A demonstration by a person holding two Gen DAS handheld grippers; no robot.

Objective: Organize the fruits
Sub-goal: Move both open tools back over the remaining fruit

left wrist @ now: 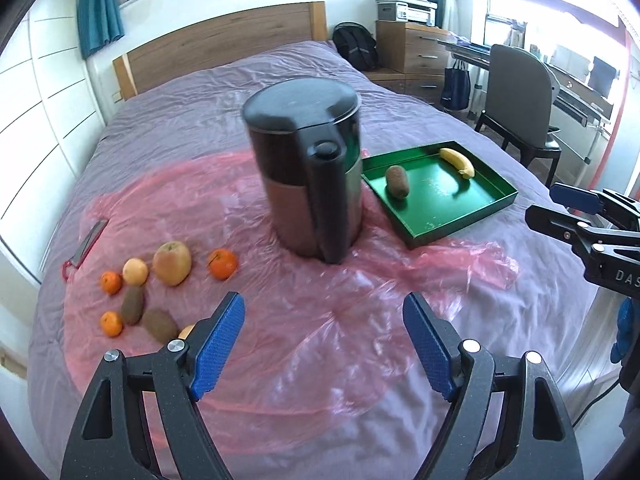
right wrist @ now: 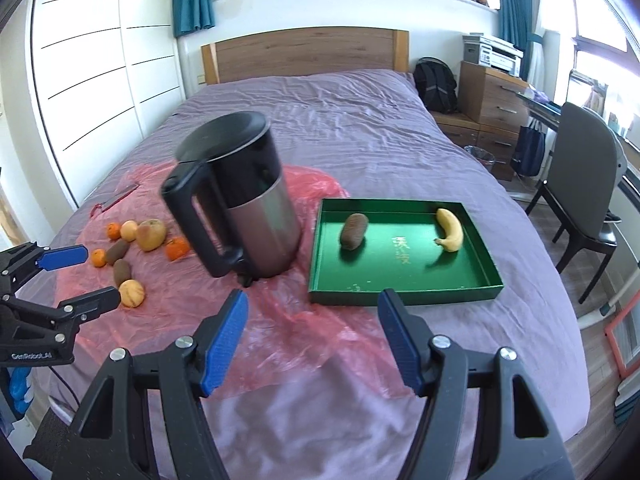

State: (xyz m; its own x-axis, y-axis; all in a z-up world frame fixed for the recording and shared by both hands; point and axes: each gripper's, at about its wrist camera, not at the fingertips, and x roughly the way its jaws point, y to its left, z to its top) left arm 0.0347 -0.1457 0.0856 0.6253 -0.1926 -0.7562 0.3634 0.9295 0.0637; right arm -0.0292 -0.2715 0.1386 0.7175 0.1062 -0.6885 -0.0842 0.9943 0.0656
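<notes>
Fingers of both grippers stand apart with nothing between the blue pads. Left gripper (left wrist: 324, 344): released, empty, held over the pink plastic sheet (left wrist: 280, 320). Right gripper (right wrist: 314, 340): released, empty, held over the near edge of the same sheet, with the green tray (right wrist: 400, 292) at its 12 to 1 o'clock.

Layout on the bed (right wrist: 320, 100), read from the right wrist view:
- Kettle (right wrist: 244, 200): upright on the sheet, centre, handle toward 7 o'clock, lid closed.
- Tray: at 3 o'clock of the kettle, just beside it, lying on the purple cover.
- Kiwi in the tray (right wrist: 354, 231): left part of the tray floor.
- Banana (right wrist: 450, 230): right part of the tray floor, well apart from that kiwi.
- Loose fruit, at 9 o'clock of the kettle, on the sheet: apple (right wrist: 151, 234), four small oranges, two kiwis (right wrist: 119, 260), a pale yellowish fruit at the back, and a large pale orange fruit (right wrist: 132, 293) nearest the left gripper.

A flat red-edged object (left wrist: 86, 246) lies at the far left edge of the sheet; its kind cannot be determined.
</notes>
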